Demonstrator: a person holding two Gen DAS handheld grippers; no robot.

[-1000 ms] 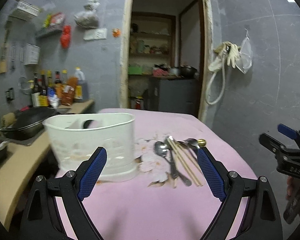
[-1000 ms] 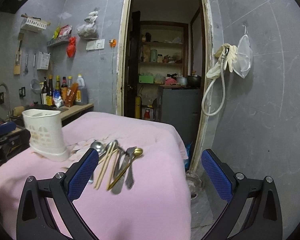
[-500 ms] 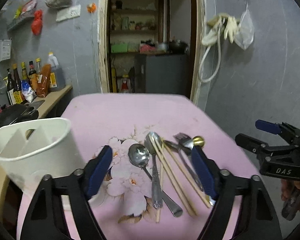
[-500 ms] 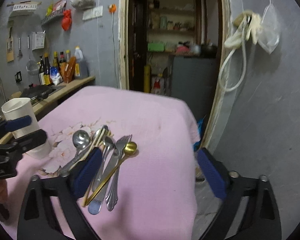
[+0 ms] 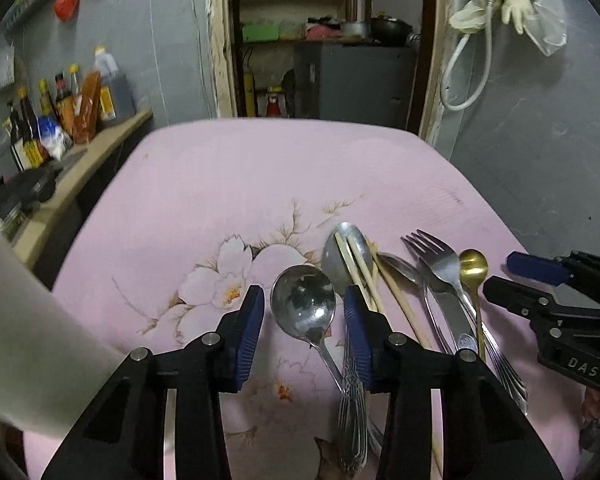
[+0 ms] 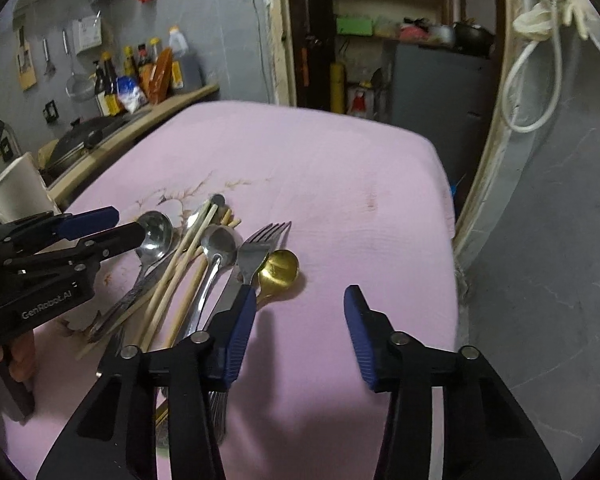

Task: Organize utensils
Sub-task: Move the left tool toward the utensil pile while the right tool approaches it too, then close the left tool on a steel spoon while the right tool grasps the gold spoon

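Observation:
A pile of utensils lies on the pink flowered cloth (image 5: 228, 184): a round steel spoon (image 5: 304, 300), a larger spoon (image 5: 346, 248) under wooden chopsticks (image 5: 364, 276), a steel fork (image 5: 434, 254) and a gold spoon (image 5: 473, 266). My left gripper (image 5: 304, 300) is open, its fingers on either side of the round spoon's bowl. The white utensil holder (image 5: 24, 340) stands at the left. My right gripper (image 6: 300, 300) is open and empty, its left finger over the fork handle beside the gold spoon (image 6: 279, 269).
A wooden counter (image 5: 88, 160) with sauce bottles (image 5: 60, 116) and a black pan (image 5: 24, 190) runs along the left. A doorway (image 5: 324, 40) opens behind the table. A grey wall (image 5: 540, 140) stands close on the right, past the table edge.
Both grippers have moved forward and down to the utensil pile. The left gripper's jaws have narrowed around the round spoon. The white holder has slid to the left edge of view.

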